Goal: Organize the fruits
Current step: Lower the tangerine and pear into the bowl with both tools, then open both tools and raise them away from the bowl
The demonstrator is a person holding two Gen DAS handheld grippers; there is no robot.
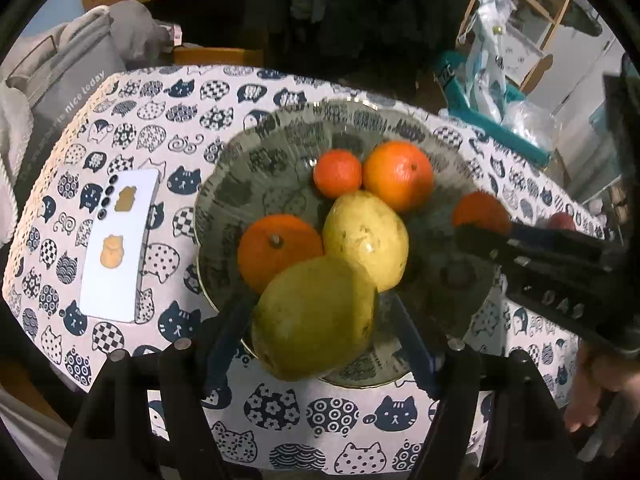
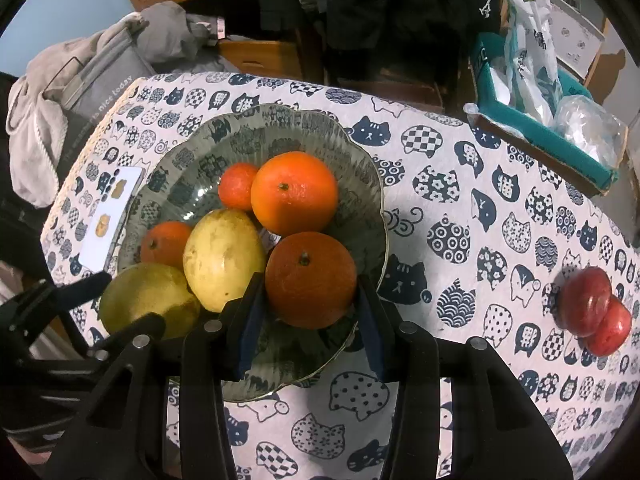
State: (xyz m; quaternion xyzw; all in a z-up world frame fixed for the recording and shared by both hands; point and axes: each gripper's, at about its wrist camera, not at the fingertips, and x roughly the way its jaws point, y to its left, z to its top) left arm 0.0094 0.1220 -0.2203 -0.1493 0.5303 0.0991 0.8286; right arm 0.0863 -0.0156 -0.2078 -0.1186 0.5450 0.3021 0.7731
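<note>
The right tongs (image 2: 310, 312) are clamped on an orange (image 2: 311, 279) at the near side of the bowl (image 2: 360, 216). The left tongs (image 1: 316, 336) are apart, with a green pear (image 1: 316, 316) between them at the bowl's rim. A yellow pear (image 2: 224, 258) and three more oranges crowd the bowl close beside them. Two red apples (image 2: 594, 312) lie well apart on the counter (image 2: 480, 360). A white phone (image 1: 118, 244) lies near the bowl.
</note>
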